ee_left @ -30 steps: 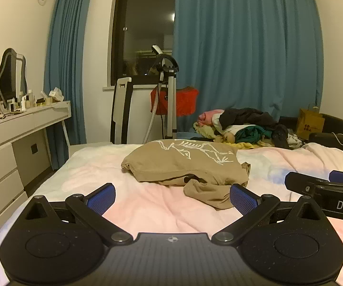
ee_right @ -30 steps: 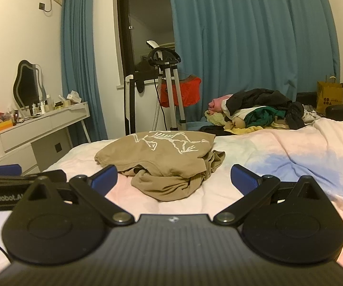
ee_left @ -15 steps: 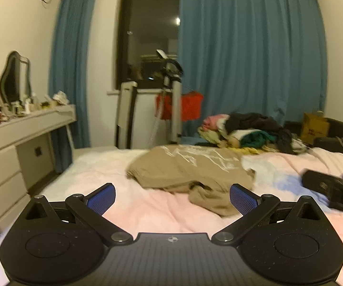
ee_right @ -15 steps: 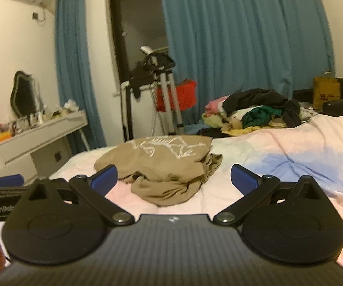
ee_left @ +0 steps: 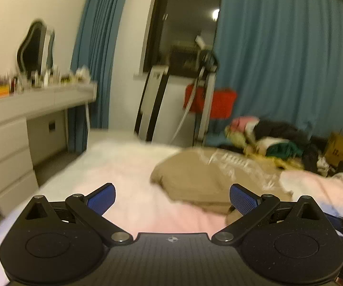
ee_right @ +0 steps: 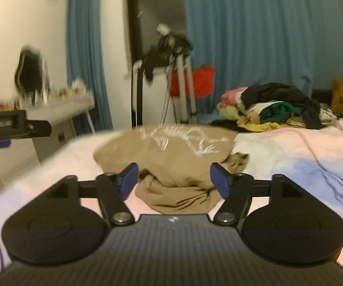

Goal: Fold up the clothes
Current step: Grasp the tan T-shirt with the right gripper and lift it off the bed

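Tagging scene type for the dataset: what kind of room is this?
Likely a home bedroom: a bed with a tan shirt on it, a vanity desk with a mirror, and blue curtains.

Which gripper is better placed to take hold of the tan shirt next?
Right gripper: its jaws have just been closing and frame the shirt's bunched near edge. From the left gripper, the shirt sits off to the right.

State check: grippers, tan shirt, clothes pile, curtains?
left gripper: open, nothing between fingers
right gripper: open, has just been closing, shirt bunch between fingers
tan shirt: crumpled, unfolded on bed
clothes pile: heaped, unfolded
curtains: parted
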{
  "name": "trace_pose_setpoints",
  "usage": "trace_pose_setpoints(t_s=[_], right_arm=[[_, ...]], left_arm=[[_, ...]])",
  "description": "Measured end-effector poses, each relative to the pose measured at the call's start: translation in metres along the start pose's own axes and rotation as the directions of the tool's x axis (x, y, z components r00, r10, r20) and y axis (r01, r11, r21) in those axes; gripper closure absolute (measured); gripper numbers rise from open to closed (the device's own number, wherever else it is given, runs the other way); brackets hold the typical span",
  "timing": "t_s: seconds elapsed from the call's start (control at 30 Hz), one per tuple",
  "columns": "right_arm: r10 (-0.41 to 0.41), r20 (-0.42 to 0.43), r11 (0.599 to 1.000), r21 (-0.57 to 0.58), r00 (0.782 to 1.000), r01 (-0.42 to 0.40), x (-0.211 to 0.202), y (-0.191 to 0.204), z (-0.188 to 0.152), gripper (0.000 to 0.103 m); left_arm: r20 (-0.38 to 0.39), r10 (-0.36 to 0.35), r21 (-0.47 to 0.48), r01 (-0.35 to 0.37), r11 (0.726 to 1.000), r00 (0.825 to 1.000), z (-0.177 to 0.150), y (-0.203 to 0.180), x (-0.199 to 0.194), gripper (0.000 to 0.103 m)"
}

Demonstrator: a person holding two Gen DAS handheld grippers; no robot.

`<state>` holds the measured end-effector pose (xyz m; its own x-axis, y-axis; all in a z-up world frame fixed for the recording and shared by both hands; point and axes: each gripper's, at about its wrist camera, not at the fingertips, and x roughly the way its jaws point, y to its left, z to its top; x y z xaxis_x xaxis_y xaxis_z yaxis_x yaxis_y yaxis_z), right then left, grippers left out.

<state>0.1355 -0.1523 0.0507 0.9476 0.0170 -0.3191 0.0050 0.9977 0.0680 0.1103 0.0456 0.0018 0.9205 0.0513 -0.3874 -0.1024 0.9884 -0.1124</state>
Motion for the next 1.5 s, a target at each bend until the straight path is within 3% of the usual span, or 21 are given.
trace_pose_setpoints(t_s=[0.07, 0.23, 0.37, 0.4, 0.43, 0.5, 0.73, 0.93, 1.1, 1.33, 1.5], right_arm=[[-0.009, -0.047, 0.999, -0.050, 0.999, 0.007, 0.037, 0.009, -0.002, 0.045], [-0.102, -0.102, 0.981, -0.175, 0.990, 0.083, 0.114, 0.016, -0.011, 0.047], [-0.101, -0.141, 0.990, -0.110, 0.985, 0.086, 0.136, 0.001, -0.013, 0.049], [-0.094, -0.141, 0.990, -0.116, 0.986, 0.078, 0.134, 0.001, -0.011, 0.055], [-0.087, -0.137, 0.988, -0.135, 0.987, 0.068, 0.130, 0.004, -0.008, 0.076], [-0.072, -0.130, 0.984, -0.174, 0.989, 0.049, 0.122, 0.009, -0.002, 0.084], [-0.015, 0.056, 0.987, -0.161, 0.998, 0.024, 0.032, 0.004, 0.047, 0.086], [0.059, 0.180, 0.997, -0.056, 0.982, -0.049, -0.070, -0.015, 0.080, 0.086], [0.114, 0.267, 0.992, 0.014, 0.957, -0.122, -0.142, -0.032, 0.079, 0.086], [0.167, 0.363, 0.959, 0.157, 0.917, -0.237, -0.192, -0.071, 0.067, 0.086], [0.165, 0.426, 0.948, 0.180, 0.889, -0.262, -0.211, -0.101, 0.065, 0.086]], left_arm=[[-0.004, 0.002, -0.024, -0.002, 1.000, 1.000, -0.002, 0.014, 0.012, 0.000], [-0.030, 0.014, -0.077, -0.016, 0.997, 0.999, -0.011, 0.043, 0.042, 0.000], [-0.076, -0.008, -0.114, -0.001, 0.993, 0.997, -0.017, 0.051, 0.064, 0.000], [-0.077, -0.017, -0.106, 0.009, 0.994, 0.997, -0.018, 0.049, 0.066, 0.000], [-0.074, -0.028, -0.086, 0.022, 0.996, 0.997, -0.019, 0.045, 0.064, 0.000], [-0.070, -0.051, -0.047, 0.048, 0.998, 0.996, -0.022, 0.036, 0.061, 0.000], [-0.021, -0.129, 0.134, 0.131, 0.982, 0.991, -0.032, -0.022, 0.032, 0.000], [0.039, -0.220, 0.344, 0.194, 0.919, 0.975, -0.056, -0.078, -0.013, 0.000], [0.075, -0.287, 0.419, 0.231, 0.878, 0.955, -0.082, -0.116, -0.052, 0.000], [0.192, -0.301, 0.524, 0.161, 0.836, 0.934, -0.114, -0.174, -0.066, 0.000], [0.216, -0.149, 0.518, 0.016, 0.856, 0.965, -0.117, -0.204, -0.026, 0.000]])
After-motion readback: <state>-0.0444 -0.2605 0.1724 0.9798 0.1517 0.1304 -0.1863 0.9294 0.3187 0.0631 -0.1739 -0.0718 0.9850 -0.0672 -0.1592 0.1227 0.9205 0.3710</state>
